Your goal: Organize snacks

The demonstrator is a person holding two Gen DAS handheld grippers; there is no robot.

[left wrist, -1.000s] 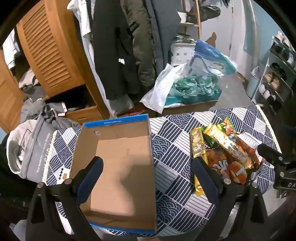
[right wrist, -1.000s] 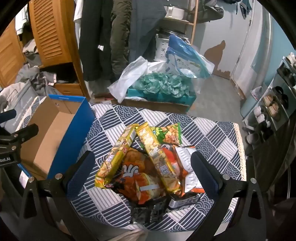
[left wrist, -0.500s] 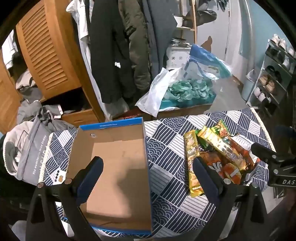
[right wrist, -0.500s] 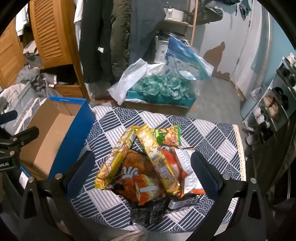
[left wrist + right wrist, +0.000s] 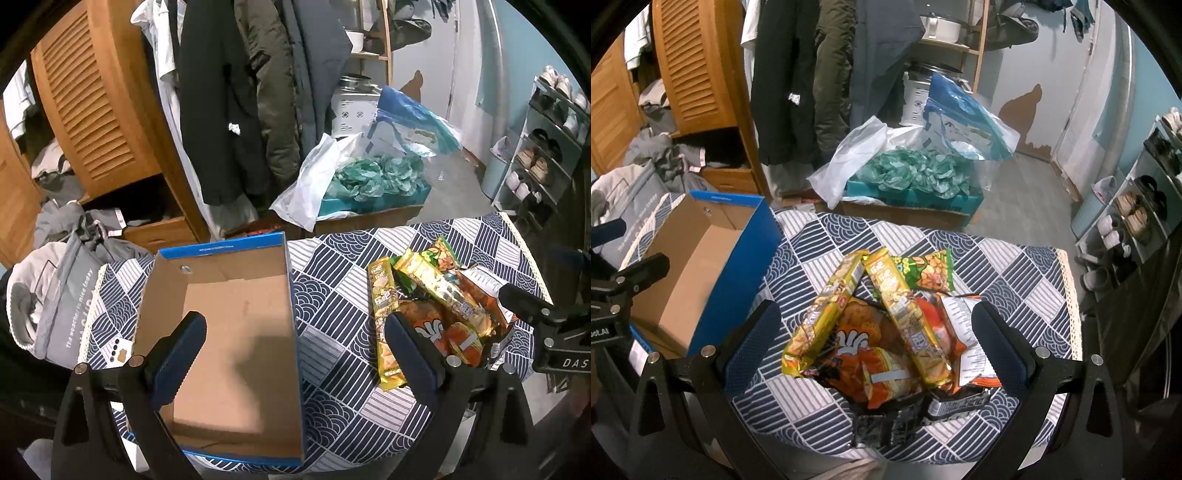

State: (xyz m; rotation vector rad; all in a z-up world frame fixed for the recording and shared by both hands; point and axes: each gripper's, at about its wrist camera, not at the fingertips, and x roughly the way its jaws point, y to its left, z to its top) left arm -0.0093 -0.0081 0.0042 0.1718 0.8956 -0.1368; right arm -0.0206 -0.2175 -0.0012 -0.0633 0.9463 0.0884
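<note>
An empty cardboard box with blue outer walls lies on the left of the patterned table; it also shows in the right wrist view. A pile of snack packets lies on the right: two long yellow packets, a green peanut packet, orange bags and dark packets at the front. The pile also shows in the left wrist view. My left gripper is open and empty above the box. My right gripper is open and empty above the pile.
The table has a blue-and-white patterned cloth. Behind it stand a wooden wardrobe, hanging coats, a box with teal tissue and plastic bags. A shoe rack is at the right, a grey bag at the left.
Both grippers have drawn back and up a little, so box and snack pile sit lower and smaller in view. Both stay open; nothing on the table moved.
</note>
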